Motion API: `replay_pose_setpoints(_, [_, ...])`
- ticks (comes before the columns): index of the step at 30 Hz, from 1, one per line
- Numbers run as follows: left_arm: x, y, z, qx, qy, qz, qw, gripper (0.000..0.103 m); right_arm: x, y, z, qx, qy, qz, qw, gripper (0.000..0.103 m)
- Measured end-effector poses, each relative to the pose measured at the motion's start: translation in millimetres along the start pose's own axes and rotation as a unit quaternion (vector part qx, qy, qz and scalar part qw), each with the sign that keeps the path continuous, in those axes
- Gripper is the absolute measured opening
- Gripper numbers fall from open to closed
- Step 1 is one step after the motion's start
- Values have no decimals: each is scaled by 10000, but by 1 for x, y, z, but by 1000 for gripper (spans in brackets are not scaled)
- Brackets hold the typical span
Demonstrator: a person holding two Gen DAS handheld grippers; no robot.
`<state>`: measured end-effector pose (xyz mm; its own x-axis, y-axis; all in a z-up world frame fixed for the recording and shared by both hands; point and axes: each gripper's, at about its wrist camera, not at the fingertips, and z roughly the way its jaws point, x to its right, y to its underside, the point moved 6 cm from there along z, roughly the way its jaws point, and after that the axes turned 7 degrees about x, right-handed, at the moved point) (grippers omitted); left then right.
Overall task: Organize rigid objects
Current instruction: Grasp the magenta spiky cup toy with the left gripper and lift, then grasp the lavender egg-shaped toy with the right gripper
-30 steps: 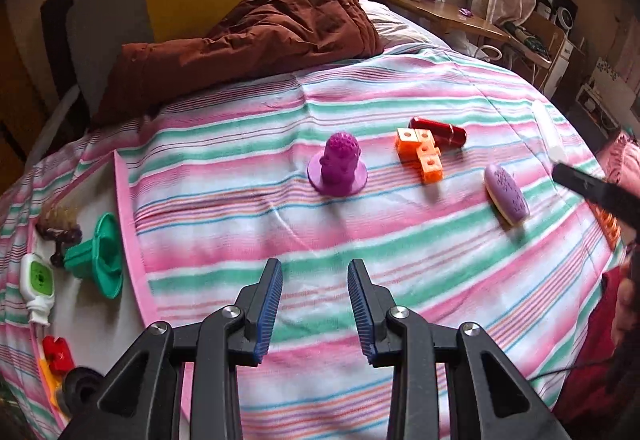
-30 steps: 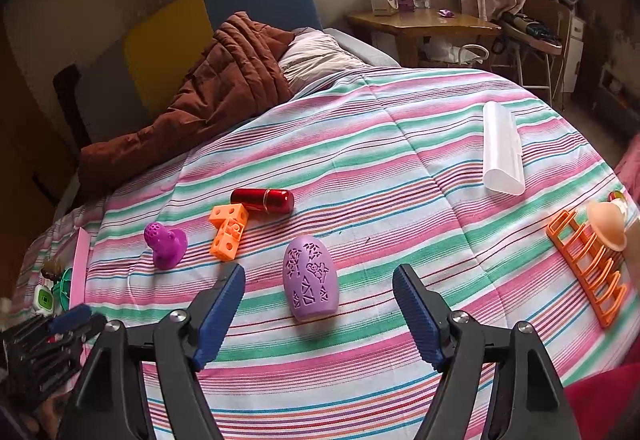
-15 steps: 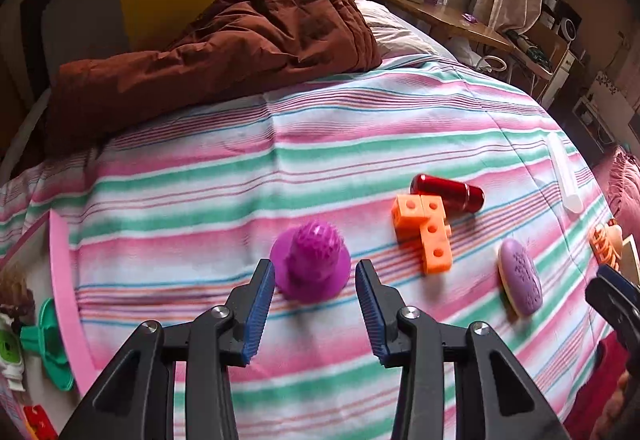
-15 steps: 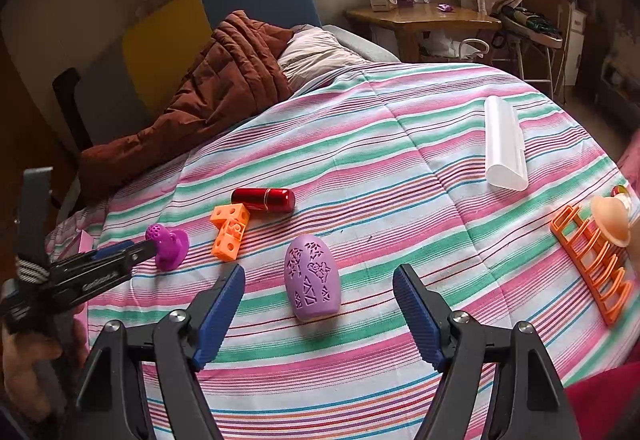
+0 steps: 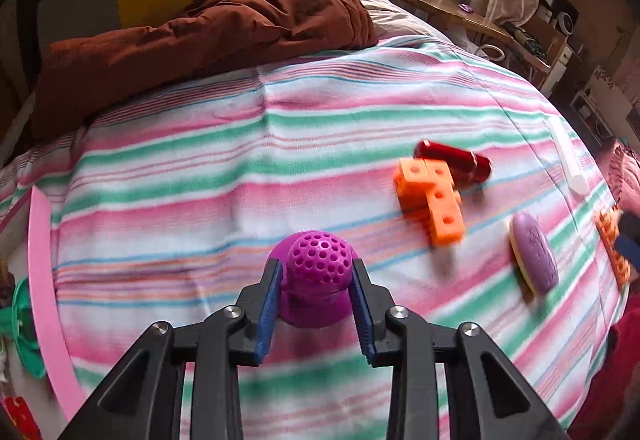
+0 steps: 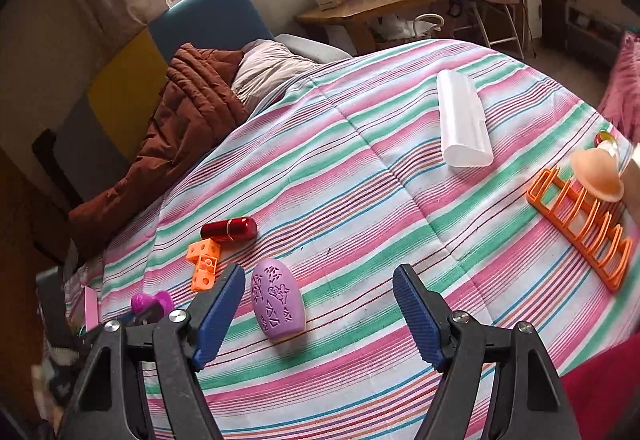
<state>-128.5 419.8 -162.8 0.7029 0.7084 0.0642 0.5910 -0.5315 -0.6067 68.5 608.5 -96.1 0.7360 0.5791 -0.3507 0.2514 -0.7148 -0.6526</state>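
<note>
A purple perforated dome toy (image 5: pixel 318 272) sits on the striped bedspread, between the blue pads of my left gripper (image 5: pixel 317 272), which touch its two sides; it also shows in the right wrist view (image 6: pixel 152 302). An orange block piece (image 5: pixel 434 194), a red cylinder (image 5: pixel 454 160) and a lilac oval case (image 5: pixel 534 258) lie to its right. My right gripper (image 6: pixel 320 304) is open and empty, hovering just over the lilac case (image 6: pixel 278 306), which lies nearer its left pad.
A pink-rimmed tray (image 5: pixel 40 280) with a green toy is at the left edge. A white tube case (image 6: pixel 460 124), an orange rack (image 6: pixel 584 224) and a peach cup lie at the right. A brown quilt (image 5: pixel 224 20) covers the bed's far end.
My left gripper moved forward and down onto the purple dome toy, and its pads now close on it. My right gripper held almost still above the lilac case.
</note>
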Motion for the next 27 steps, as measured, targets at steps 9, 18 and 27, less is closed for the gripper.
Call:
replay_pose_setpoints(9, [15,64,-54,95,146,257,9995,33,-17,11,5,-95,-68,-456,9989,77])
replay_pose_setpoints(18, [20,112,-91,163,298,252,9991,33,-11,16,11,-136,133,-518,9985,77])
replay_pose_setpoints(27, [15,124,-100,221,280,237,9991,33,-29,31,22,-356,7,-1048,9939,77])
